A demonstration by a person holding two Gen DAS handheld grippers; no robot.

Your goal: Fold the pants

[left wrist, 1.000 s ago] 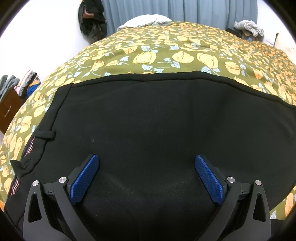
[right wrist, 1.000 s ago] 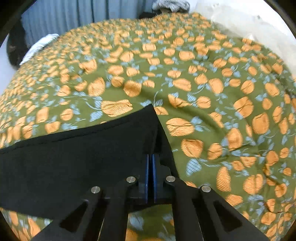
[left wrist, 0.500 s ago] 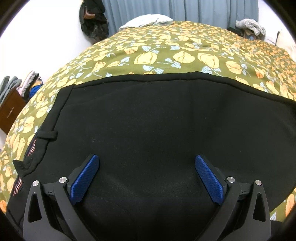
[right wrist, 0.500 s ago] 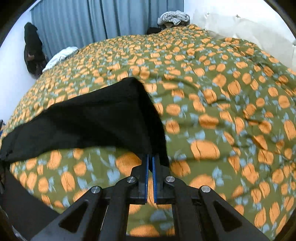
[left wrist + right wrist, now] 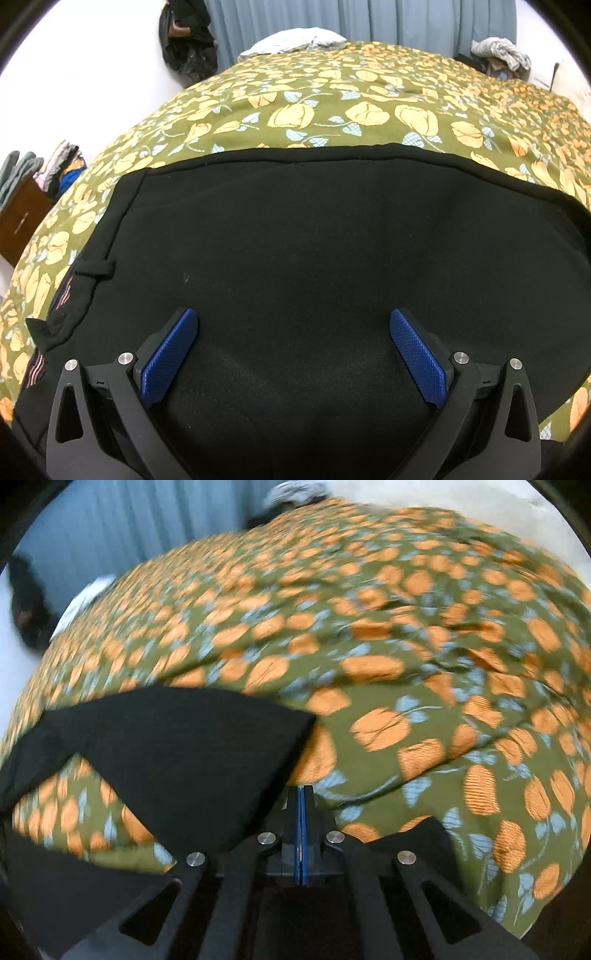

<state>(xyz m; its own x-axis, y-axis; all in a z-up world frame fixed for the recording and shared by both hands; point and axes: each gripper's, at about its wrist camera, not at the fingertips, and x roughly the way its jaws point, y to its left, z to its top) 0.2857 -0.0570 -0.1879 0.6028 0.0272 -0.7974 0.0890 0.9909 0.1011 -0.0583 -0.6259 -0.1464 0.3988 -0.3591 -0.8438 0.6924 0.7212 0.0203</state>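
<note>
Black pants (image 5: 314, 258) lie spread on a bed with an olive cover printed with orange flowers (image 5: 332, 114). The waistband with a belt loop (image 5: 94, 267) is at the left. My left gripper (image 5: 293, 325) is open over the black cloth, its blue pads (image 5: 170, 350) apart and holding nothing. In the right wrist view my right gripper (image 5: 301, 794) is shut on the leg end of the pants (image 5: 177, 757) and holds it lifted above the bed cover (image 5: 443, 664). The view is blurred by motion.
Grey-blue curtains (image 5: 351, 18) hang behind the bed. A dark bag (image 5: 184, 37) hangs on the wall at the back left. A wooden cabinet with stacked clothes (image 5: 22, 206) stands at the left. Loose clothes (image 5: 498, 51) lie at the far right.
My right gripper has lifted the pants leg end off the bed and carried it leftward and nearer. My left gripper has stayed open over the pants, almost still.
</note>
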